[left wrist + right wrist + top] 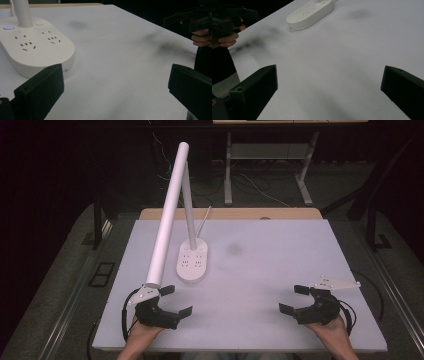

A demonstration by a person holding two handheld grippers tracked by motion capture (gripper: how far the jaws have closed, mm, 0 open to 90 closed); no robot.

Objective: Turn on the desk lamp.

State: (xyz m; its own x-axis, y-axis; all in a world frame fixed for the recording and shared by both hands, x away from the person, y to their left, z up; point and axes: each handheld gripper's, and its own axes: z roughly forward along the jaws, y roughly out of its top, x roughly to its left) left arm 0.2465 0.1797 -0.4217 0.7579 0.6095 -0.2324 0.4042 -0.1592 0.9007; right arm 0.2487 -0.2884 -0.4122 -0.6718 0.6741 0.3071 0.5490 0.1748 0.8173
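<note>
A white desk lamp stands on the table, its oval base [192, 261] carrying power sockets and its long tube head [167, 212] slanting down toward the near left. The base [35, 48] fills the upper left of the left gripper view, and in the right gripper view the base [310, 13] lies far off at the top. My left gripper [176, 301] rests open near the front left edge, just below the tube's lower end, with nothing between its jaws. Over at the front right, my right gripper [294, 299] is open and empty too.
A white mat [260, 270] covers the wooden table [280, 213]; a faint dark smudge [234, 250] marks its middle. The lamp's cord [205, 220] runs off the far edge. Beyond stand desk legs [228, 170] and floor cables. The tube overhangs my left gripper.
</note>
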